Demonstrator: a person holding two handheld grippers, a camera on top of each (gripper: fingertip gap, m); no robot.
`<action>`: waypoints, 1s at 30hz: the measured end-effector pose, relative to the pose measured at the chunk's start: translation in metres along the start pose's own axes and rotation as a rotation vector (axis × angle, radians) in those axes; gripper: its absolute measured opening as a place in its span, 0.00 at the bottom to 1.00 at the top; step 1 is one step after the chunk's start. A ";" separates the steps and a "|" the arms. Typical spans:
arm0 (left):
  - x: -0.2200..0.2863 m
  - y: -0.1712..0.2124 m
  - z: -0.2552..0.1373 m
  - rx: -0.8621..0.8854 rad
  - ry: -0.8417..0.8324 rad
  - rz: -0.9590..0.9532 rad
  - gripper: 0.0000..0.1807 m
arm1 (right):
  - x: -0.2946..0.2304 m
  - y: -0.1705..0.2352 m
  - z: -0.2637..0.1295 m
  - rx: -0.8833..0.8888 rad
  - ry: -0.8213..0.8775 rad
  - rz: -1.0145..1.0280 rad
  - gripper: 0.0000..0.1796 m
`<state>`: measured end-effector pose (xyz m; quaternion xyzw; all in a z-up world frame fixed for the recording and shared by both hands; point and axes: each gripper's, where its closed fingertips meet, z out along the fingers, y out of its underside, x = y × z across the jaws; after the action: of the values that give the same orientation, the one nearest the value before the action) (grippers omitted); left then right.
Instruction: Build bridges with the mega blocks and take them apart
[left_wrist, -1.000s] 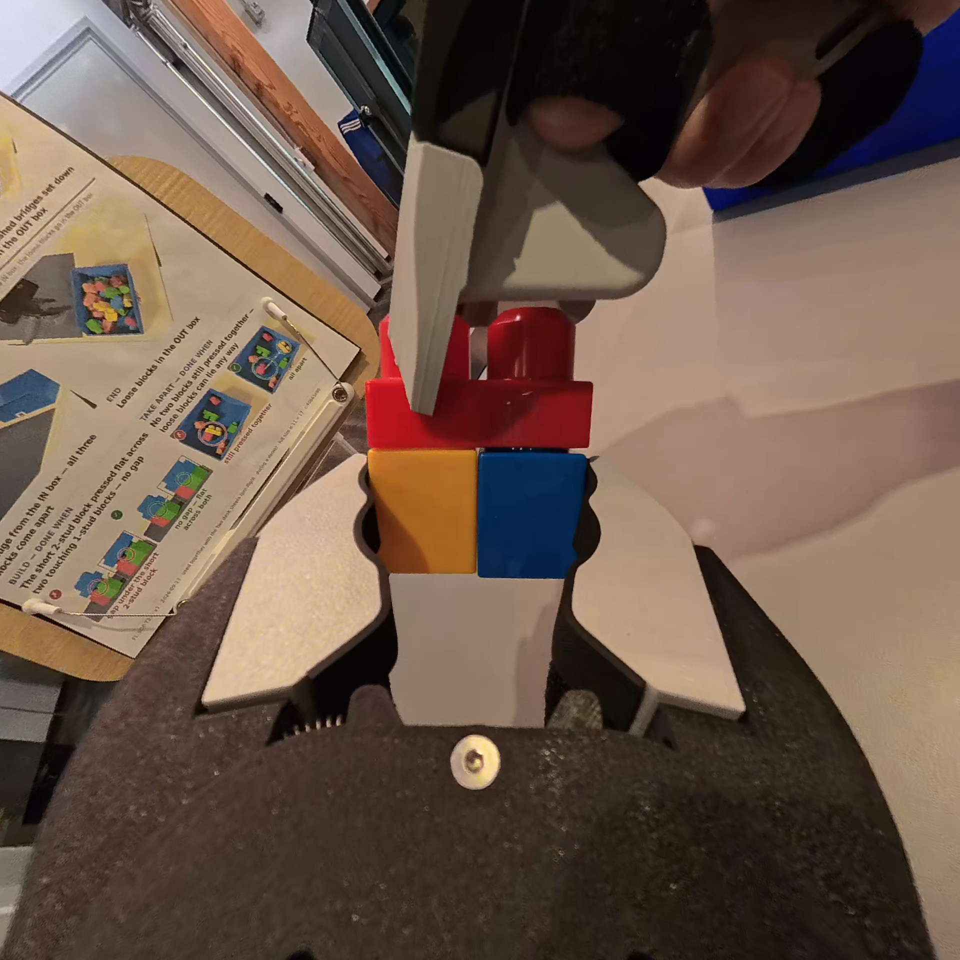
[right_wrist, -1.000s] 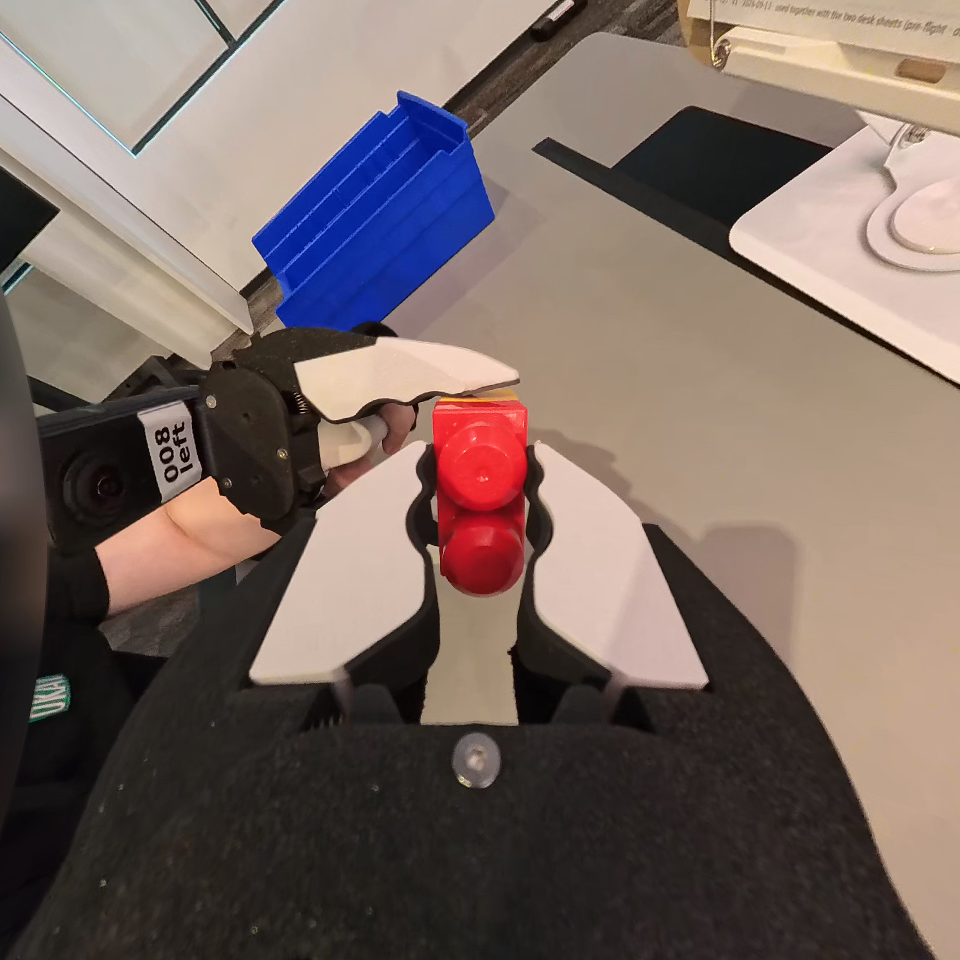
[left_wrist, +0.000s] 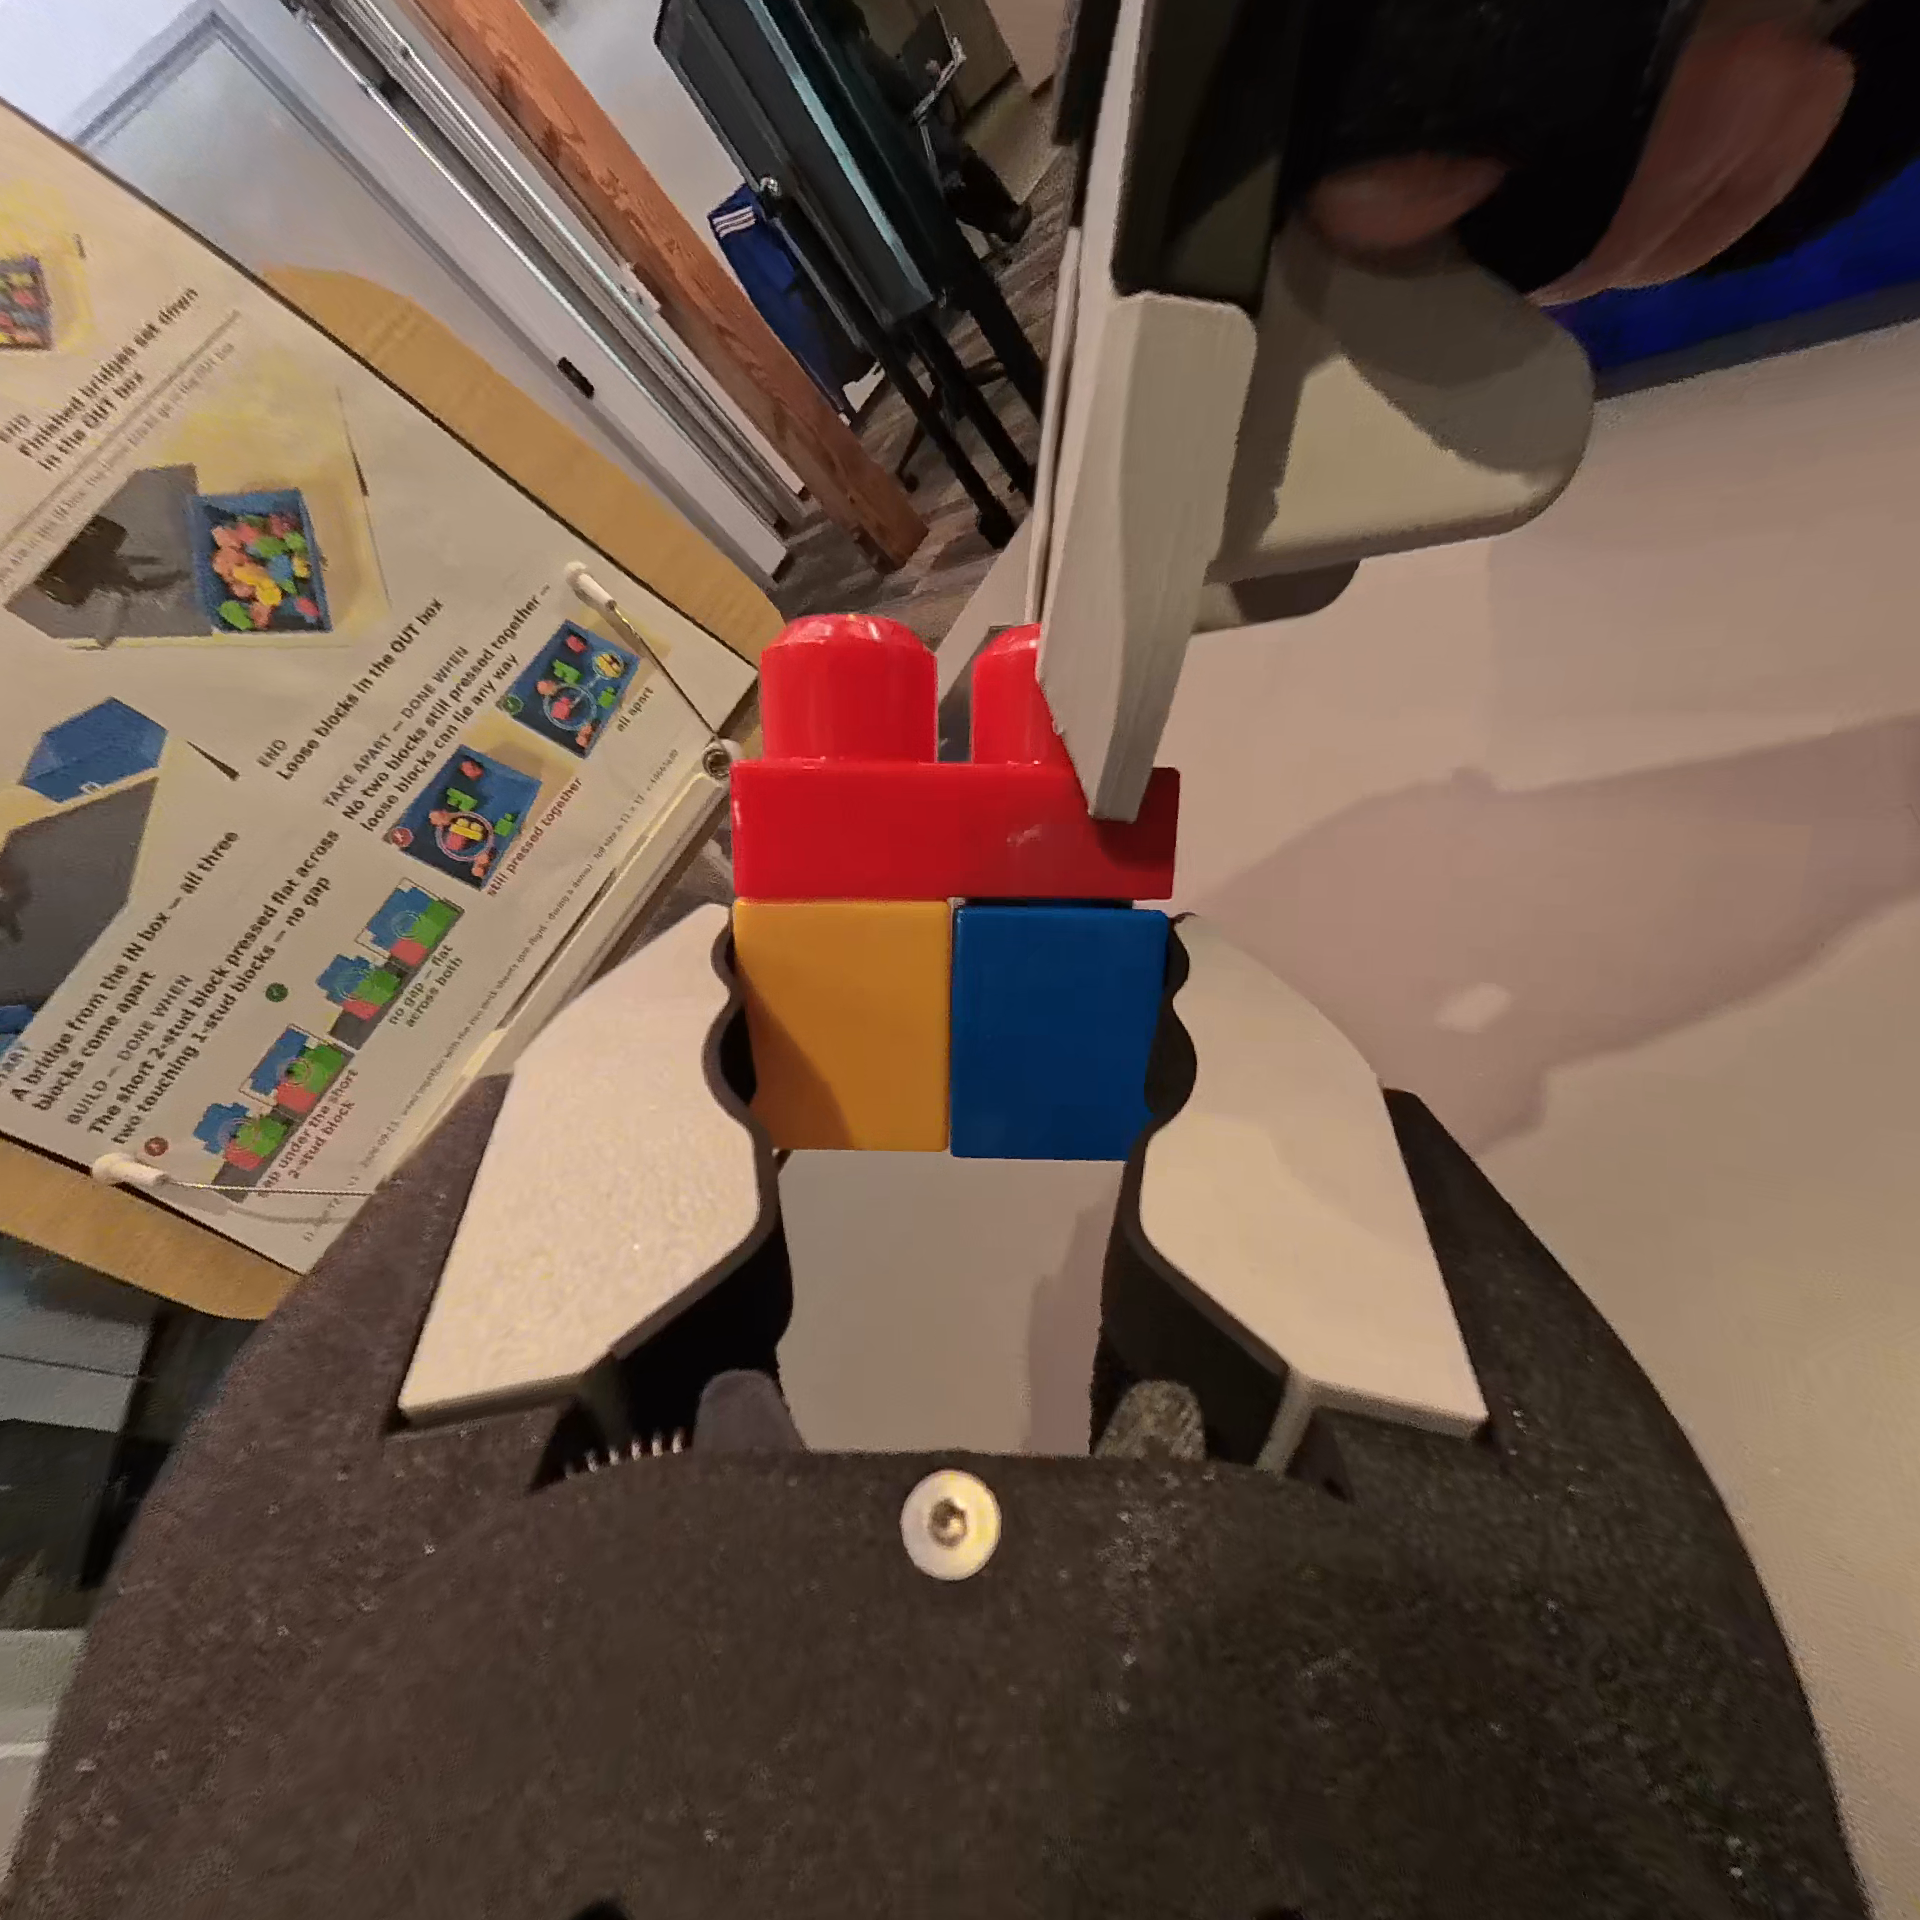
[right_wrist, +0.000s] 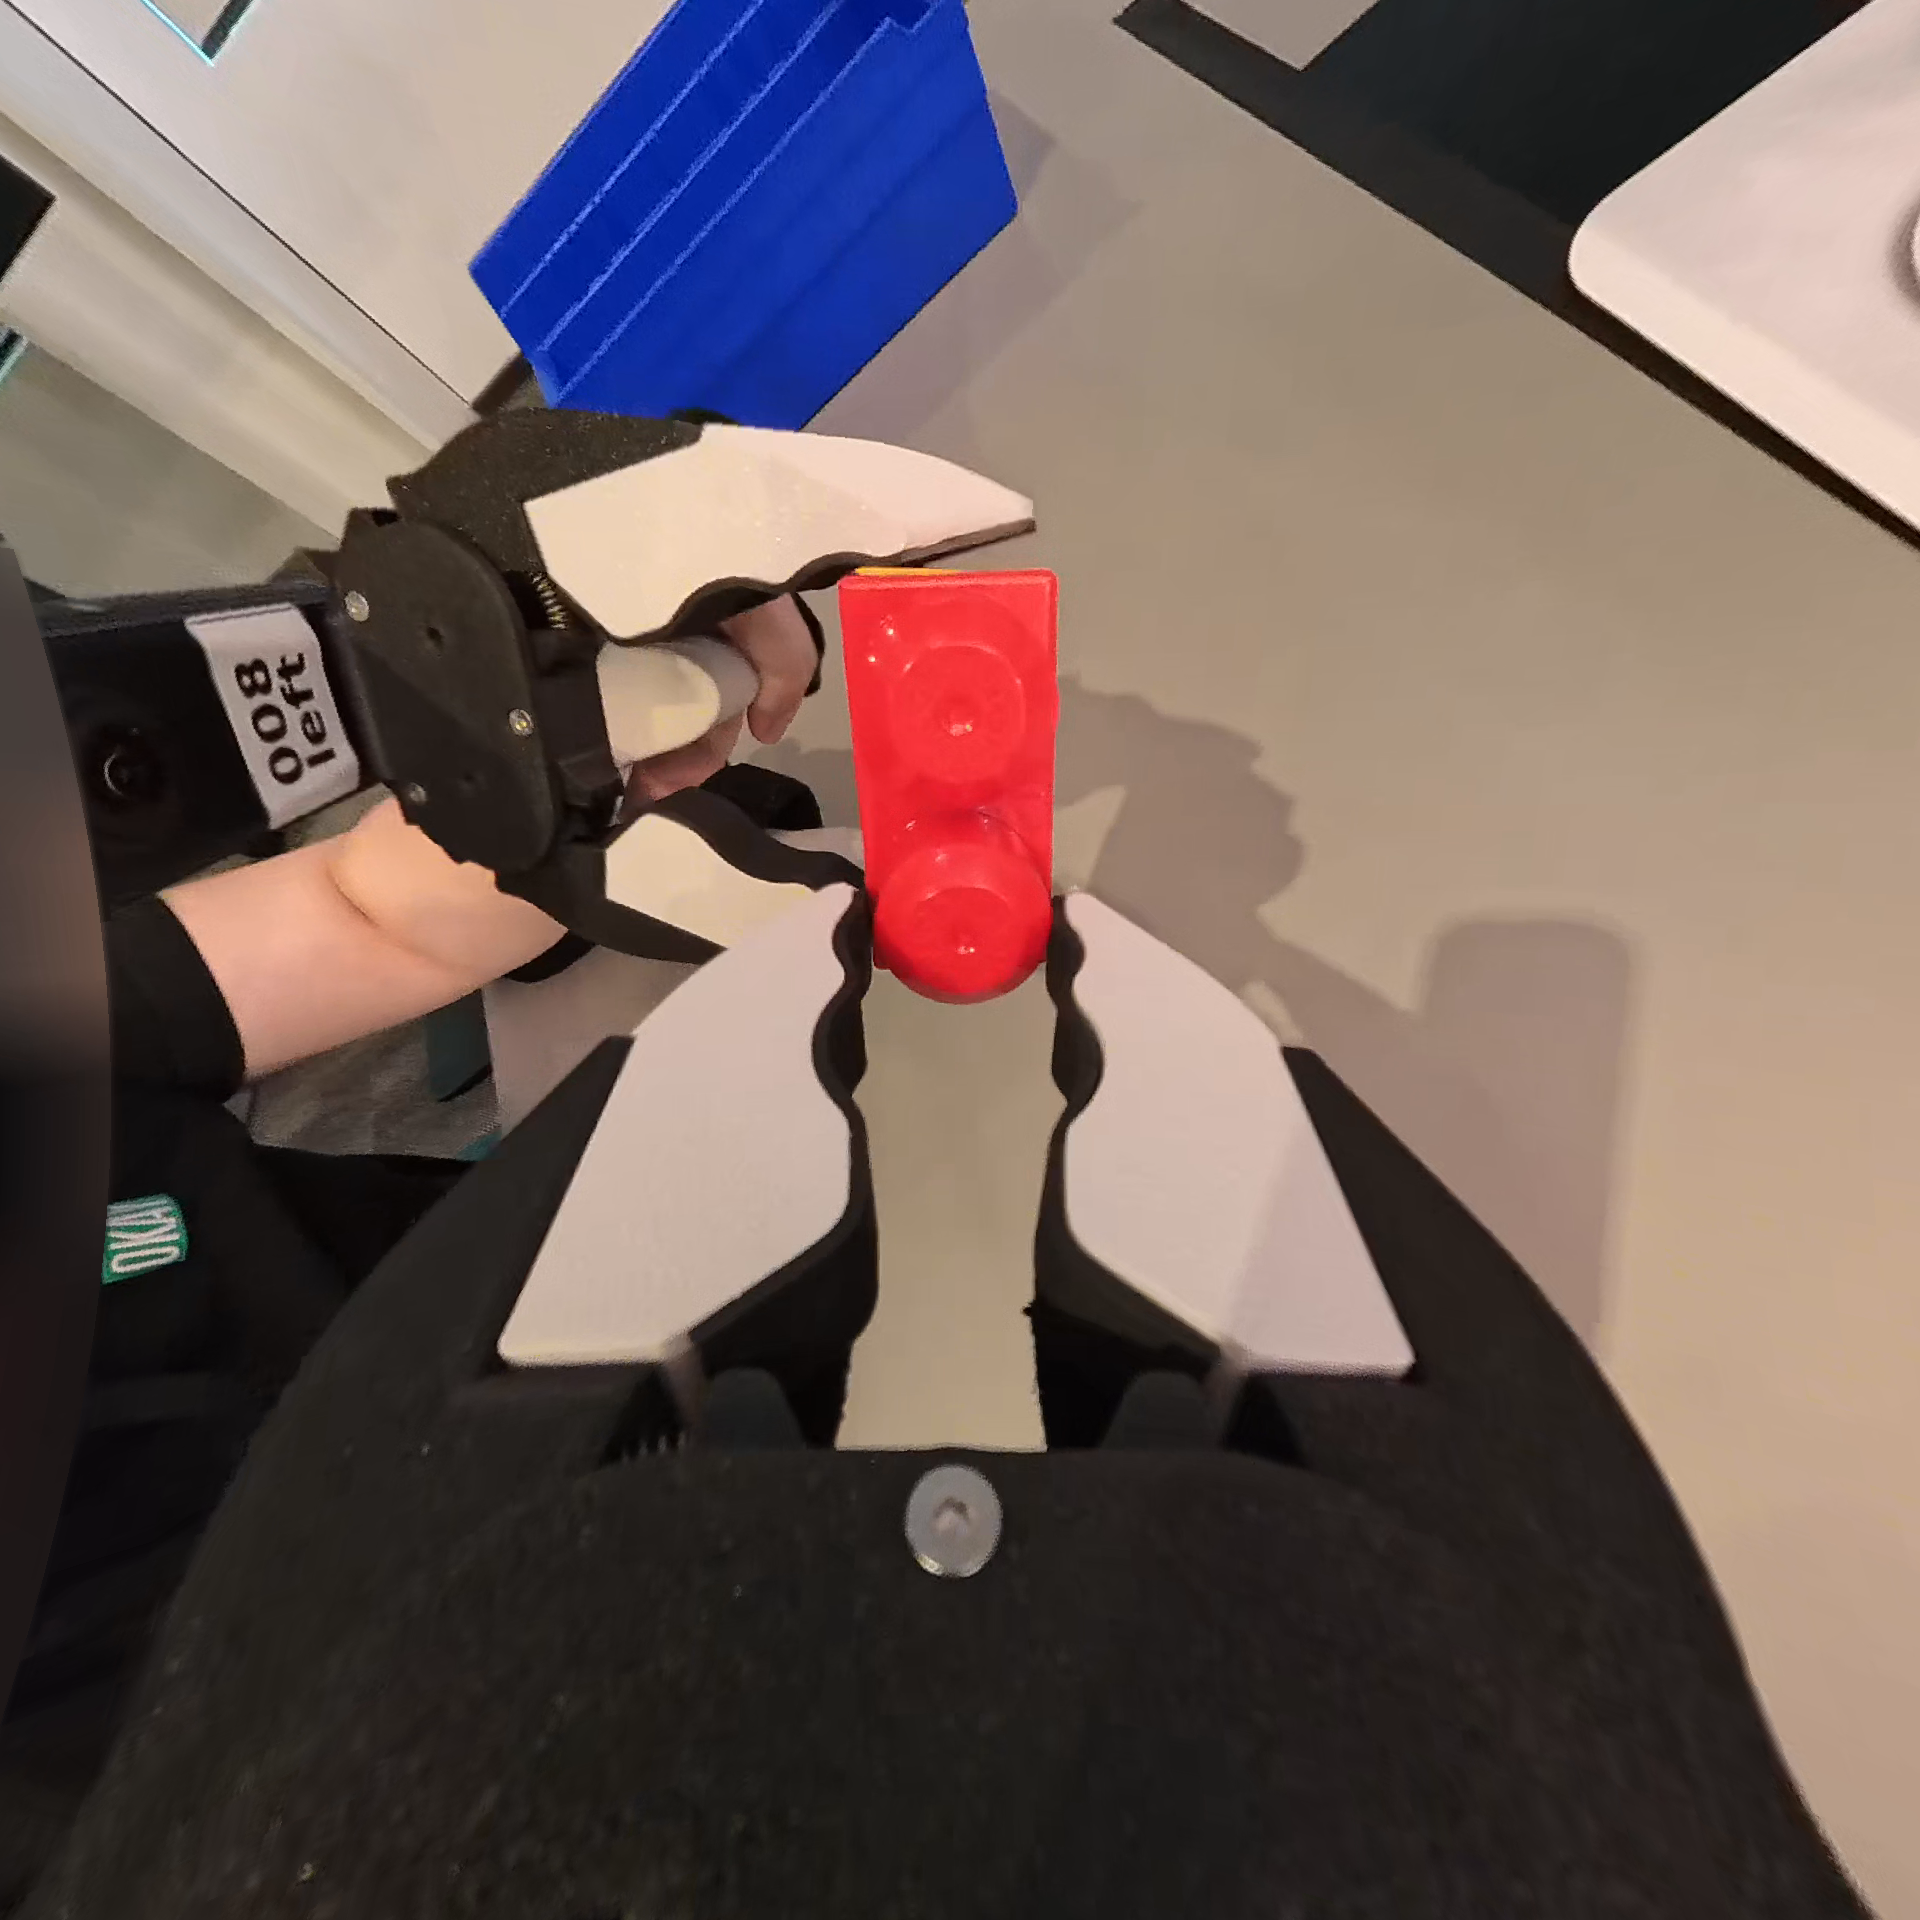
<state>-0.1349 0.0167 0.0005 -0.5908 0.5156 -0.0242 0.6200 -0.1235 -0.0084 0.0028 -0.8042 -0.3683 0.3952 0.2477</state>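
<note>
The left gripper (left_wrist: 951, 1023) is clamped on two square plastic blocks standing side by side, a yellow one-stud block (left_wrist: 844, 1023) and a blue one-stud block (left_wrist: 1055, 1029), one finger against each outer face. Across their tops sits the red two-stud plastic block (left_wrist: 951, 826), pressed flat, so the little bridge is whole and held up off the pale grey tabletop (left_wrist: 1662, 1039).

The right gripper (right_wrist: 956, 940) comes down from twelve o'clock in the left wrist view. Its fingers (right_wrist: 727, 1122) sit either side of the nearer red stud, at the very tips; whether they truly pinch it I cannot tell.

A hold on one stud alone looks thin to me. Pulling from that end may make the red block hinge up, or the tips may slip off the round stud. The yellow and blue pair might also twist loose together.

A blue plastic bin (right_wrist: 748, 197) lies at eleven o'clock on the table, an instruction sheet (left_wrist: 270, 748) at ten.
</note>
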 end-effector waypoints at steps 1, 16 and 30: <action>0.001 0.000 0.000 -0.003 -0.009 0.012 0.41 | 0.000 0.001 0.001 -0.012 0.013 -0.006 0.18; 0.004 -0.001 0.001 0.017 0.013 0.058 0.41 | 0.004 0.000 0.005 0.018 -0.014 0.000 0.24; 0.021 0.009 0.008 -0.017 0.135 0.006 0.48 | 0.018 -0.011 0.009 0.115 -0.101 0.083 0.18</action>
<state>-0.1254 0.0116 -0.0212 -0.5915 0.5581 -0.0578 0.5791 -0.1277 0.0134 -0.0023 -0.7824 -0.3232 0.4657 0.2579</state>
